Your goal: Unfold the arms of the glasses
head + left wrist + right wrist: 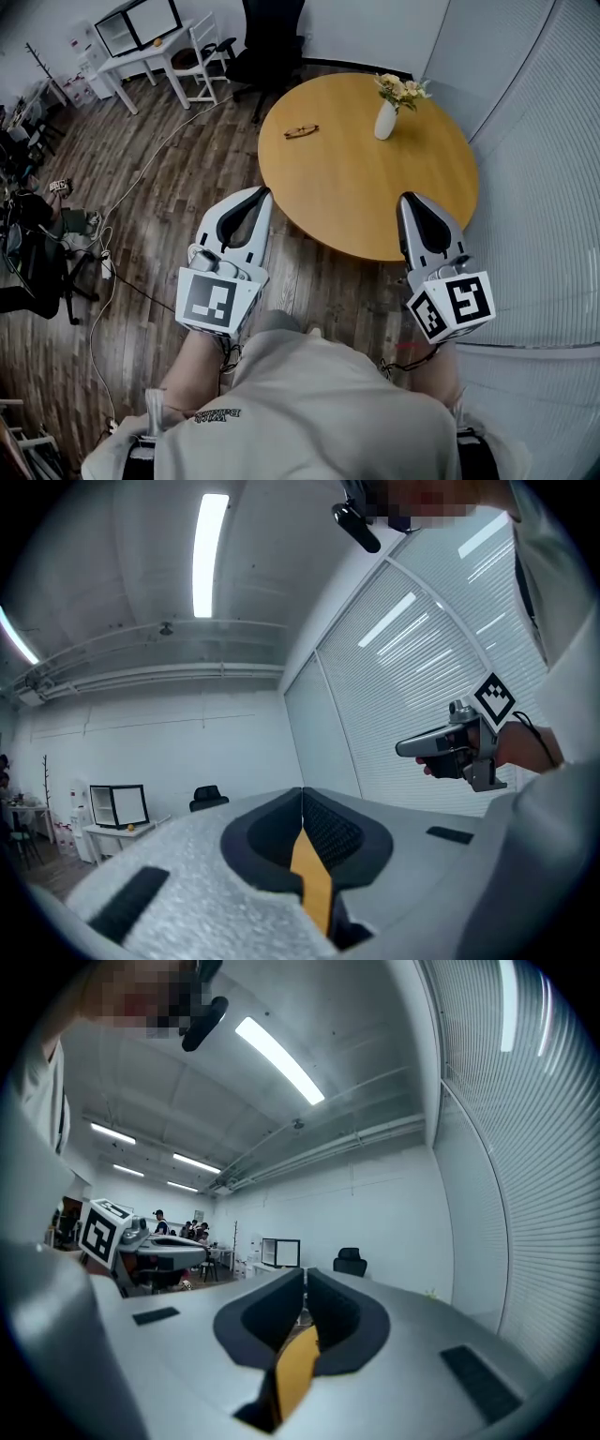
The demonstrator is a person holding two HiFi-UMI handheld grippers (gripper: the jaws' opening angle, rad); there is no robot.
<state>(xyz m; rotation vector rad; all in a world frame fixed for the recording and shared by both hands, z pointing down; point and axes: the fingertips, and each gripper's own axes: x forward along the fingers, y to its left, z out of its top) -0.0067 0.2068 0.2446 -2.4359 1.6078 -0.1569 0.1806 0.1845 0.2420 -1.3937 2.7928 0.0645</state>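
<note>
A pair of brown-framed glasses [302,131] lies on the far left part of a round wooden table [356,197]; it is too small here to tell how its arms stand. My left gripper [264,193] is held level at the table's near left edge, shut and empty. My right gripper [405,198] hovers over the near right edge, also shut with nothing in it. Both are well short of the glasses. In the left gripper view its jaws [302,794] meet, and the right gripper [448,747] shows beside them. The right gripper view shows its own jaws together [304,1277].
A white vase with flowers [386,117] stands at the back of the table, right of the glasses. A black office chair [272,42] is behind the table, a white desk [141,52] at the far left. Cables [122,202] run across the wooden floor. White blinds [544,187] line the right side.
</note>
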